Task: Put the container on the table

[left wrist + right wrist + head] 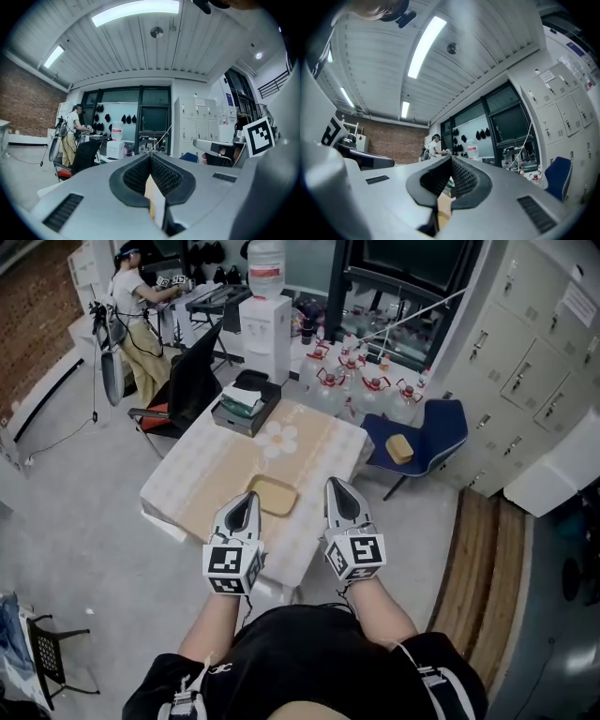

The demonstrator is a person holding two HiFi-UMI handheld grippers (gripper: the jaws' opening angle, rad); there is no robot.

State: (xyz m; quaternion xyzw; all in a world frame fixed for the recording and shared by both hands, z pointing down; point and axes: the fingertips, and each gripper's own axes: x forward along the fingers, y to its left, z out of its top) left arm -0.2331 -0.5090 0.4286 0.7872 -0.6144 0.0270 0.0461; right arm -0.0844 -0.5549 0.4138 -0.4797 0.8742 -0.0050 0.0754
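Note:
A shallow yellow container lies flat on the table, near its front edge. I hold both grippers up close to my body, pointing roughly level over that edge. The tip of my left gripper shows just left of the container, my right gripper to its right. Neither touches it. In the left gripper view the left gripper has its jaws together with nothing held. The right gripper looks the same in the right gripper view, shut and empty.
A grey box of items sits at the table's far end beside a flower print. A black chair stands left, a blue chair with a yellow object right. Behind are a water dispenser, several bottles, a person and lockers.

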